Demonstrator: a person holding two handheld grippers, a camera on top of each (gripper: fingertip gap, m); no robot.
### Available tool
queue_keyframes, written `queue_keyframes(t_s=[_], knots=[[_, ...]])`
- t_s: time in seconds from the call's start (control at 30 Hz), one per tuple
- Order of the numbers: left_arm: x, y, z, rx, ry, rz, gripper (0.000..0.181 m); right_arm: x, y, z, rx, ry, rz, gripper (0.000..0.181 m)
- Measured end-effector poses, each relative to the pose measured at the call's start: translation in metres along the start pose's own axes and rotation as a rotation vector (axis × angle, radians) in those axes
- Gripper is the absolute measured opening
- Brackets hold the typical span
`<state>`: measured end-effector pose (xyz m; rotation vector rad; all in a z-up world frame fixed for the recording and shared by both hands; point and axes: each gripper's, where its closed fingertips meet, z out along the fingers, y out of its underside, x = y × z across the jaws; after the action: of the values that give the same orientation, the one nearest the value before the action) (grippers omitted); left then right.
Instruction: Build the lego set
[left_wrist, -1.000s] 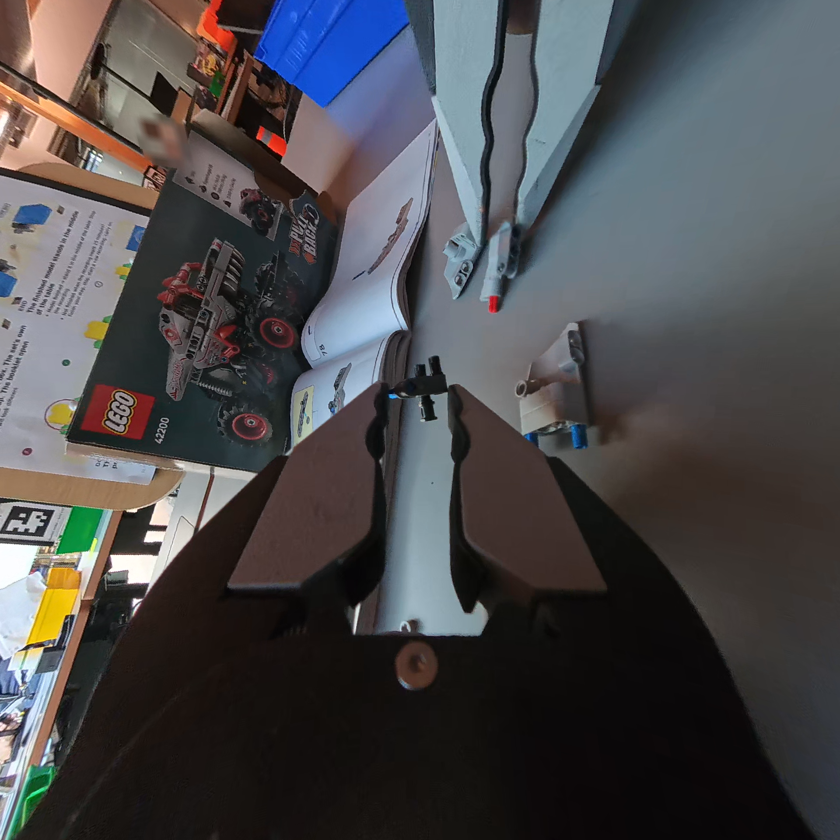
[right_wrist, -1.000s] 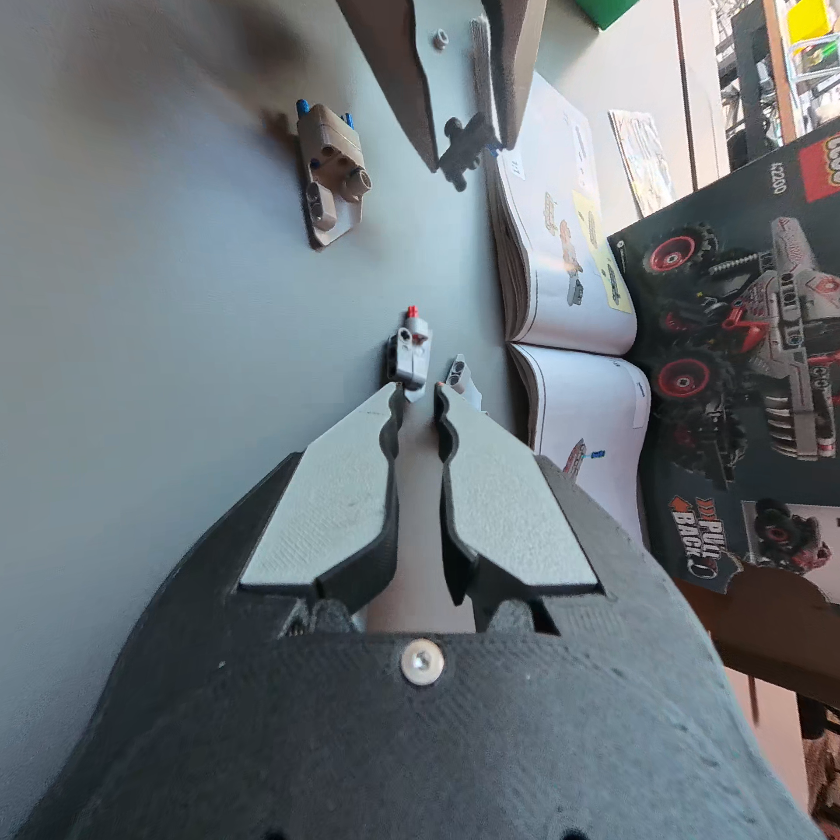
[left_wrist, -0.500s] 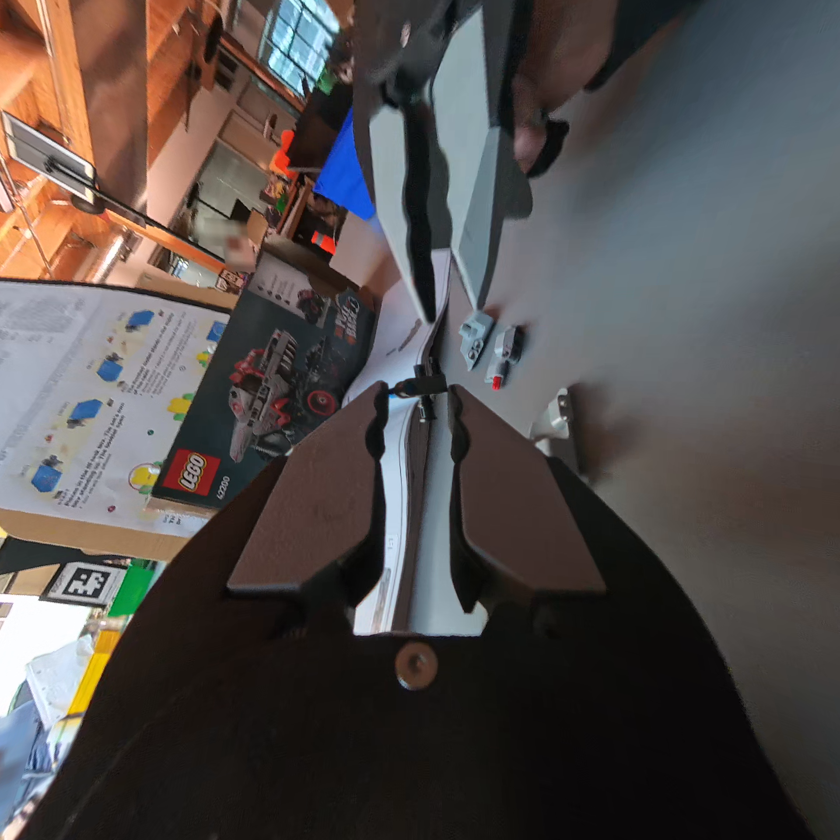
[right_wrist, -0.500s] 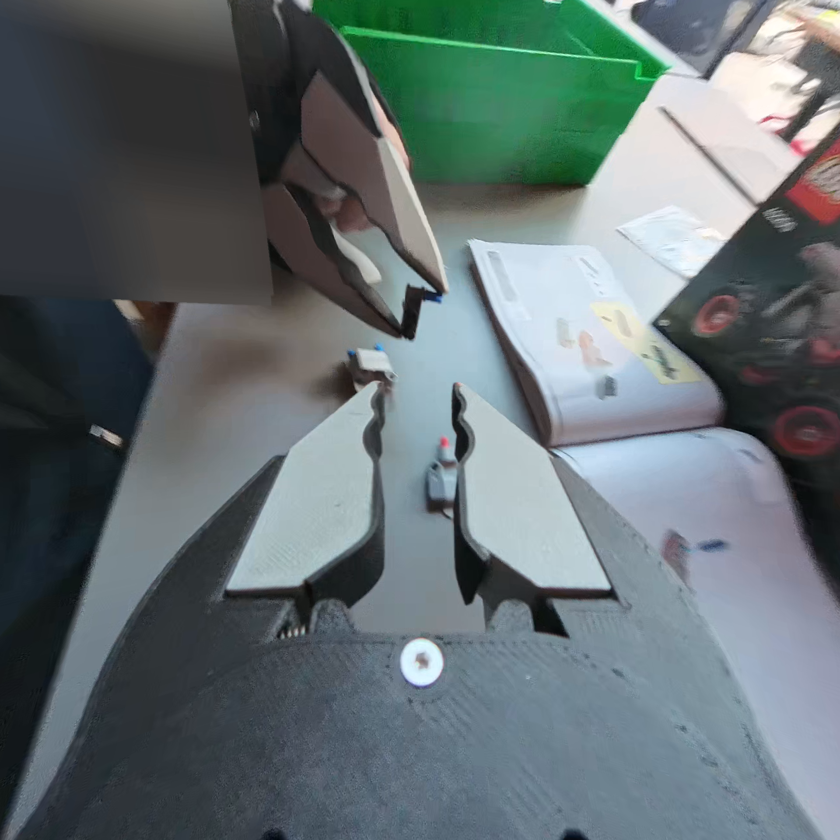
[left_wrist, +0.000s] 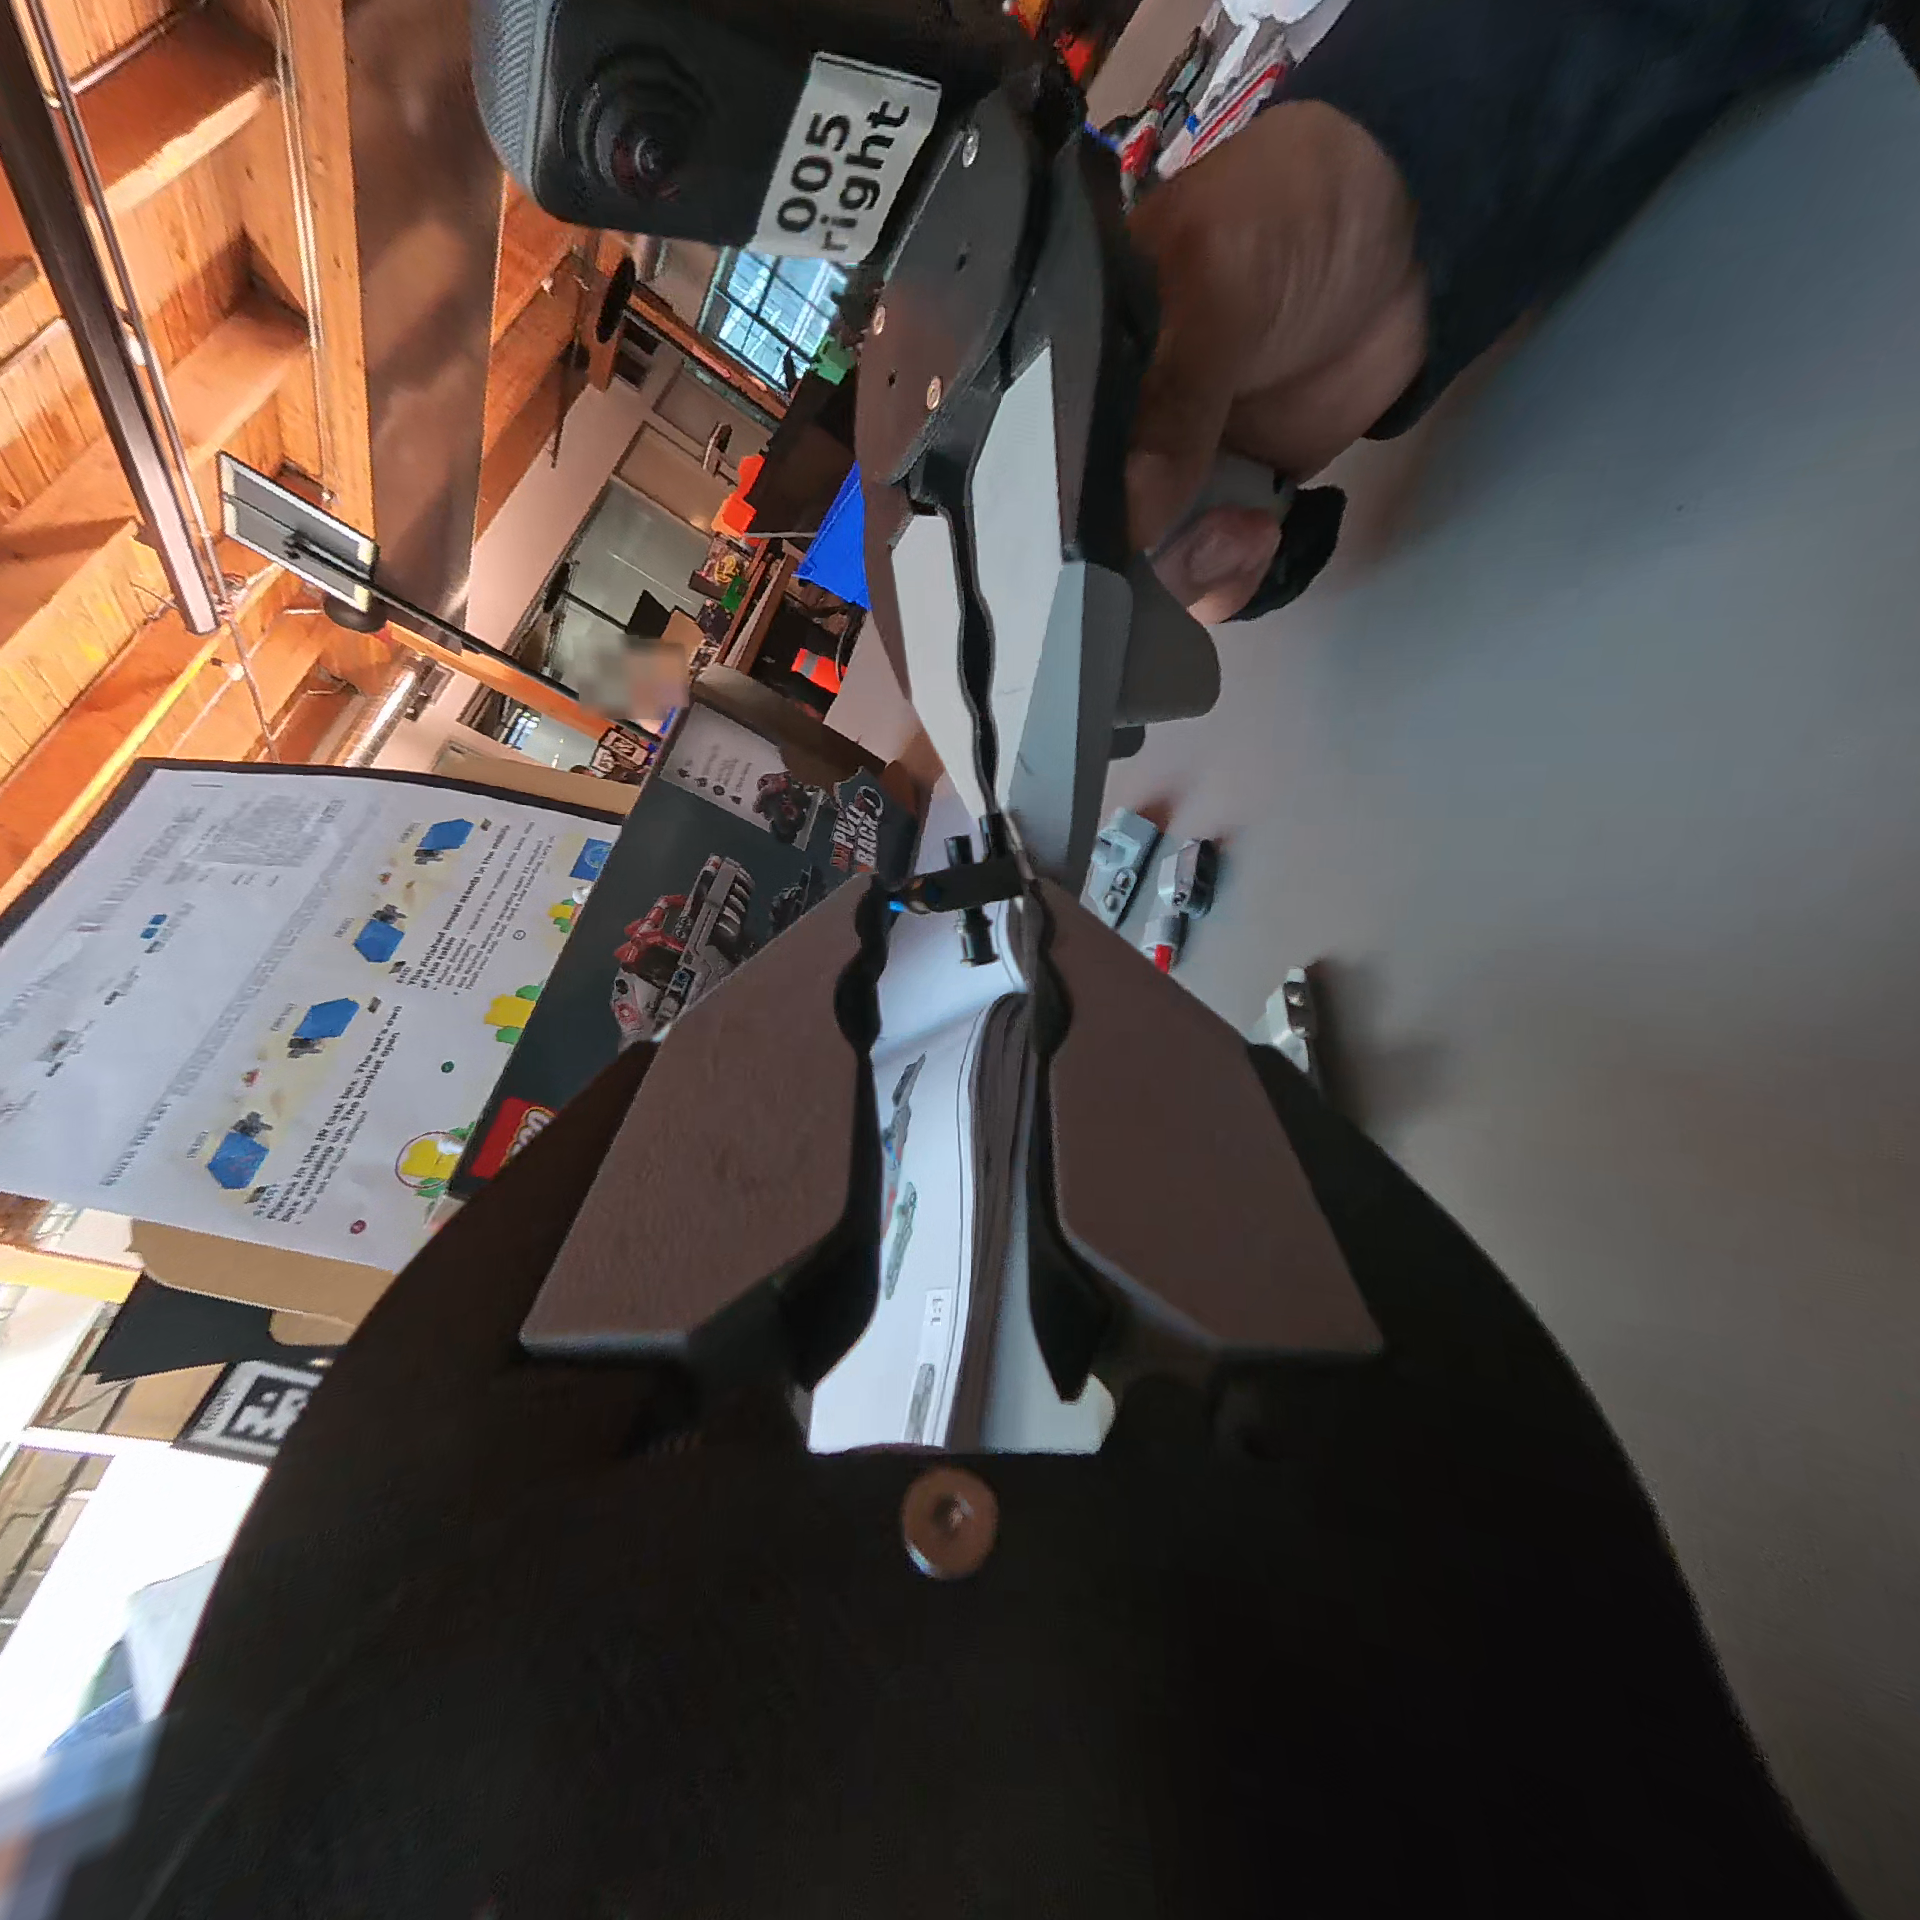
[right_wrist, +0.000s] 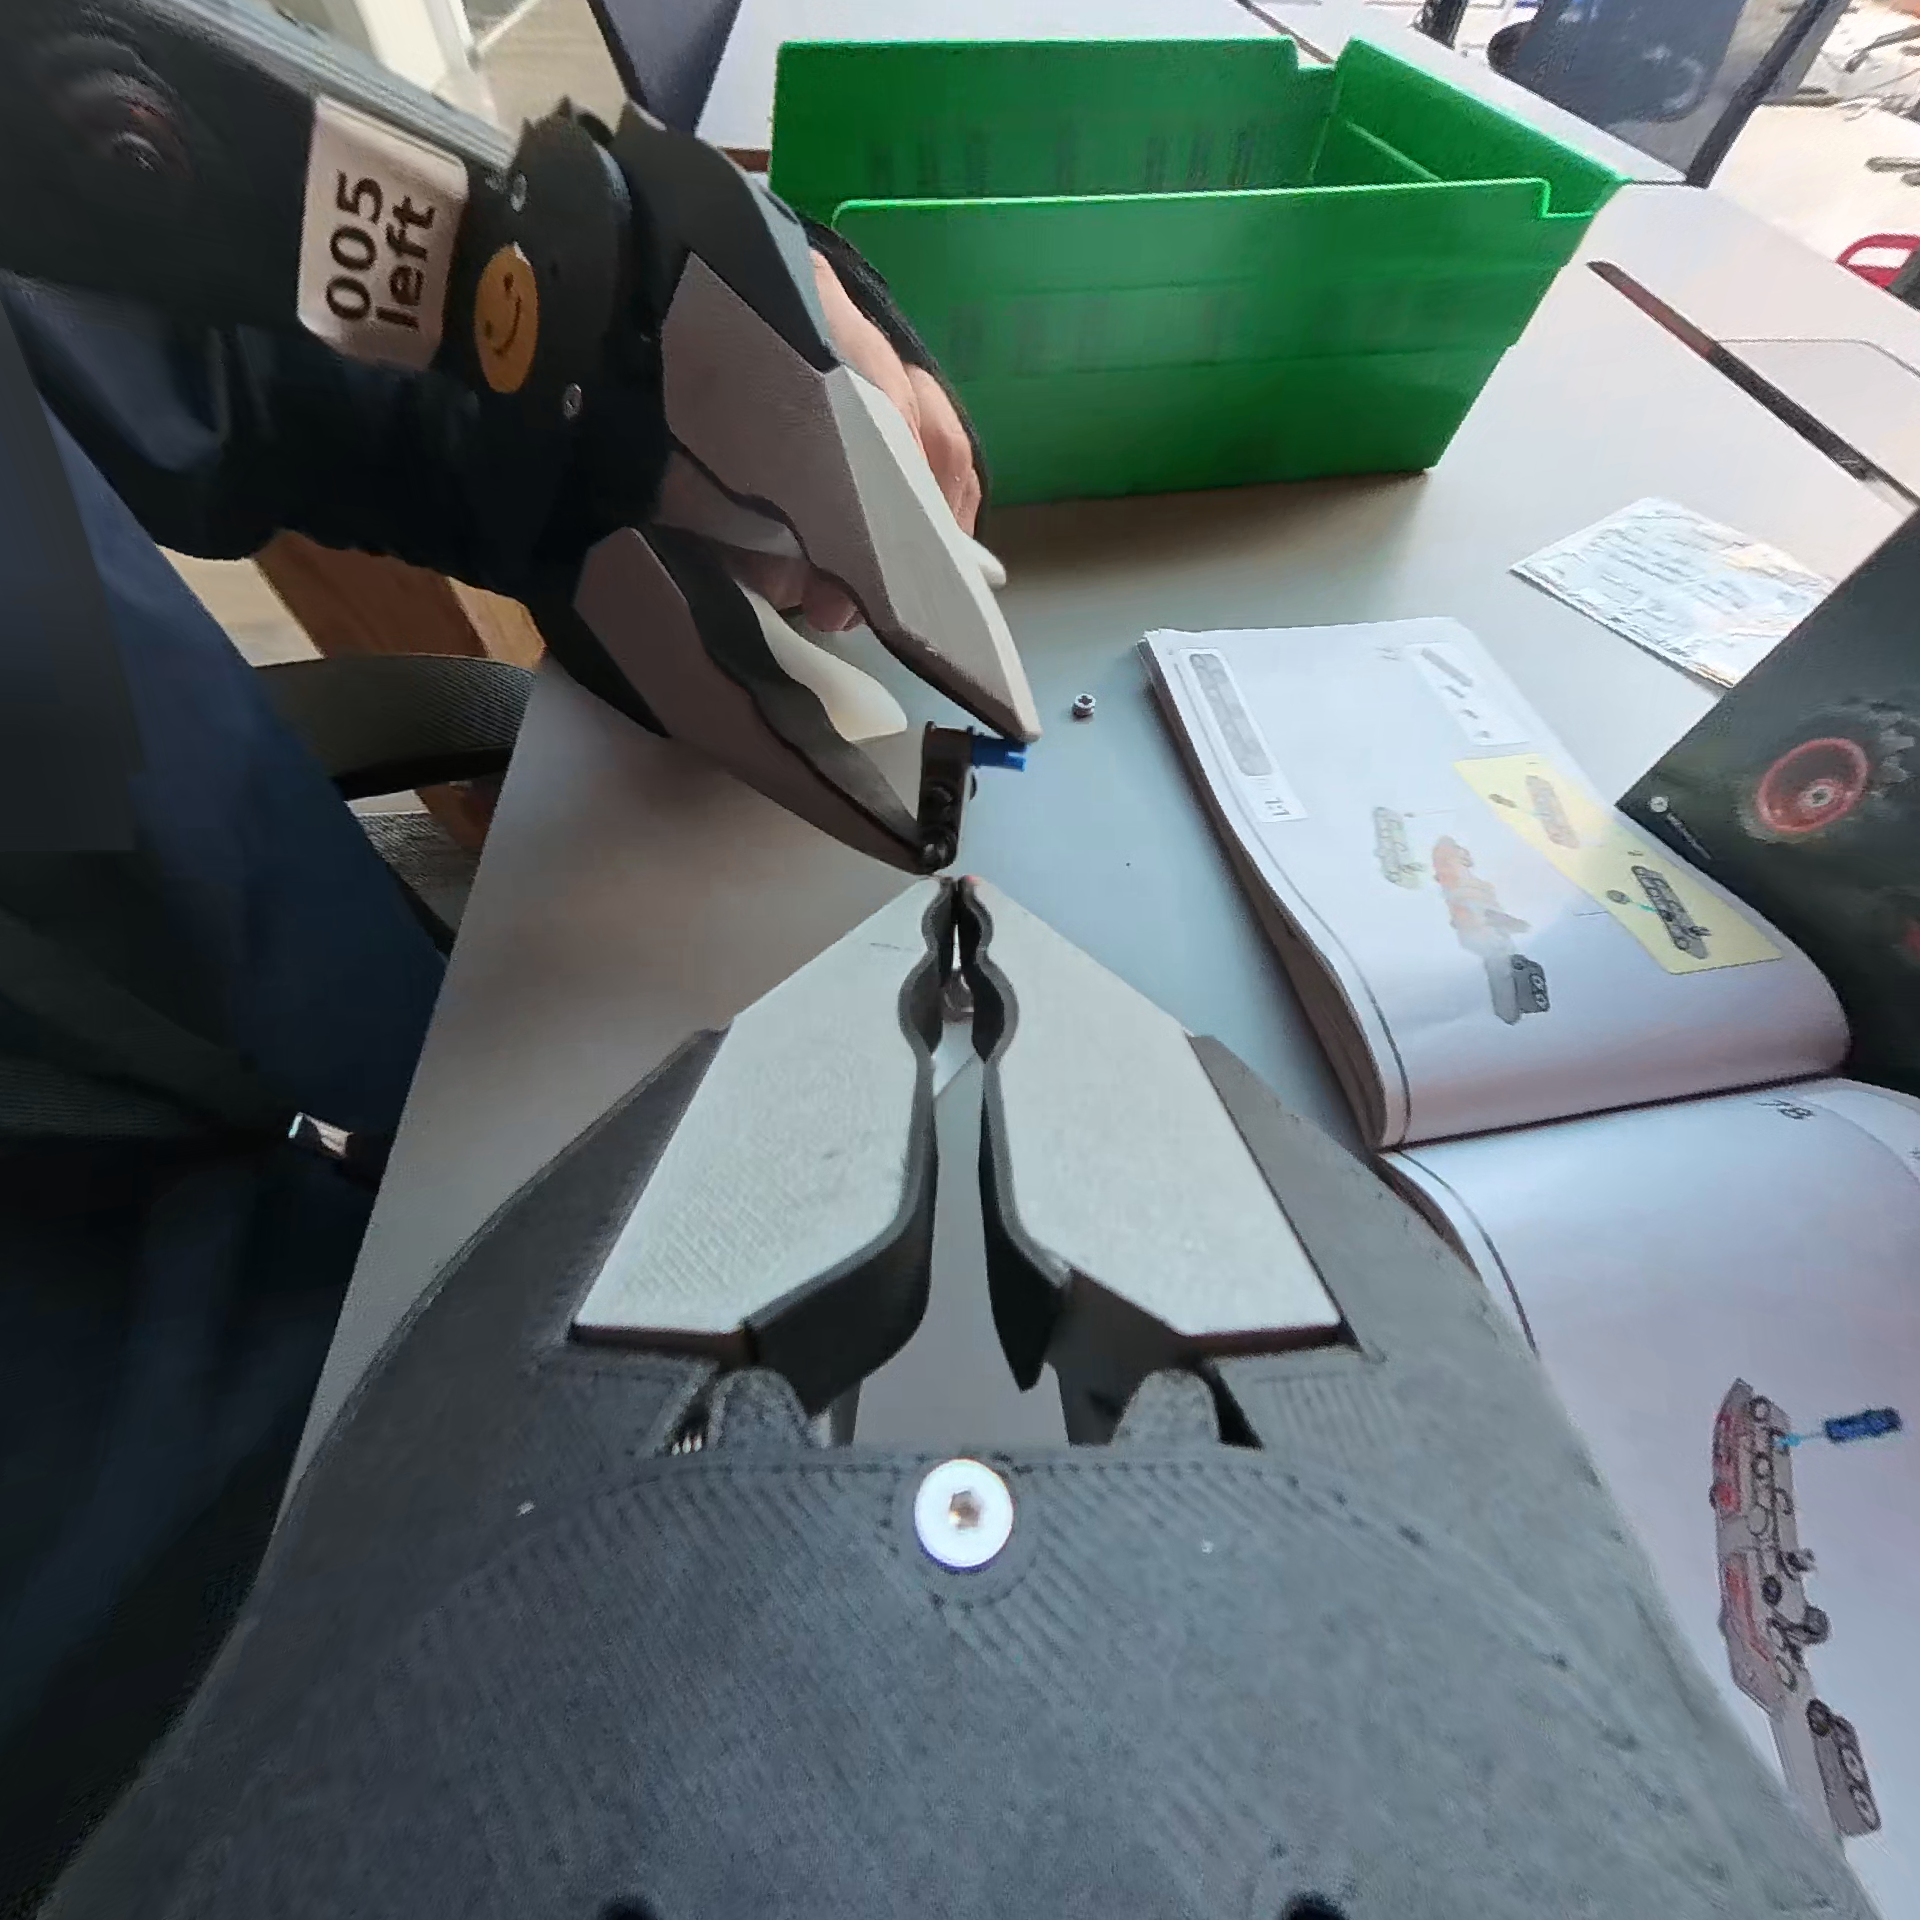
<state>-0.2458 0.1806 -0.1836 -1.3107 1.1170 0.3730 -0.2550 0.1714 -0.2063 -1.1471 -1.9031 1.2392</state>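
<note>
My left gripper (left_wrist: 951, 899) is shut on a small black lego connector (left_wrist: 961, 888) with a blue pin; it is held in the air above the table. In the right wrist view the left gripper (right_wrist: 966, 790) comes in from the upper left with the black connector (right_wrist: 940, 795) and its blue pin (right_wrist: 1000, 753) at its tips. My right gripper (right_wrist: 951, 894) is shut, its tips right at the connector's lower end; I cannot tell if they pinch a stub. It also shows from above in the left wrist view (left_wrist: 1000, 826).
Two grey pieces (left_wrist: 1122, 868), one with a red tip (left_wrist: 1184, 883), and a beige assembly (left_wrist: 1288, 1013) lie on the grey table. An open instruction booklet (right_wrist: 1455, 883), the set's box (left_wrist: 748, 904), a green bin (right_wrist: 1195, 260), a small grey bush (right_wrist: 1084, 709) and a paper sheet (right_wrist: 1662, 582) are around. Less than 4 cm separates the two grippers' tips.
Both grippers have lifted off the table and come tip to tip. My right gripper, open before, is shut now. The left still holds the black connector.
</note>
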Motion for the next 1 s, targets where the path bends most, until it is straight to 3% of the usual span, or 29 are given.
queue_keyframes(t_s=[0.03,0.1,0.27,0.33,0.57,0.7,0.87,1.0], knots=[[0.001,-0.001,0.0,0.005,0.008,-0.006,0.022,0.001,0.001,0.001,-0.005,0.008,-0.002,0.0],[0.0,-0.001,0.0,0.01,0.004,-0.002,0.022,-0.001,0.001,0.001,0.0,-0.006,0.015,0.019],[0.009,-0.011,-0.002,0.07,0.044,0.027,0.023,-0.009,-0.017,-0.012,0.122,-0.127,0.106,0.019],[0.011,-0.012,-0.001,0.069,0.041,0.054,0.022,-0.013,-0.017,-0.011,0.121,-0.171,0.136,0.007],[0.01,0.001,0.0,0.007,0.058,0.011,0.021,0.004,-0.01,-0.01,0.069,-0.001,0.048,0.004],[0.004,0.013,-0.001,-0.024,0.192,-0.384,0.024,0.022,-0.004,-0.014,-0.01,0.257,-0.172,0.004],[0.01,0.007,0.005,-0.021,0.53,-1.012,0.023,0.028,-0.002,-0.013,-0.137,0.51,-0.49,0.004],[0.0,0.006,0.008,0.036,0.595,-1.23,0.019,0.028,0.002,-0.012,-0.215,0.605,-0.645,0.004]])
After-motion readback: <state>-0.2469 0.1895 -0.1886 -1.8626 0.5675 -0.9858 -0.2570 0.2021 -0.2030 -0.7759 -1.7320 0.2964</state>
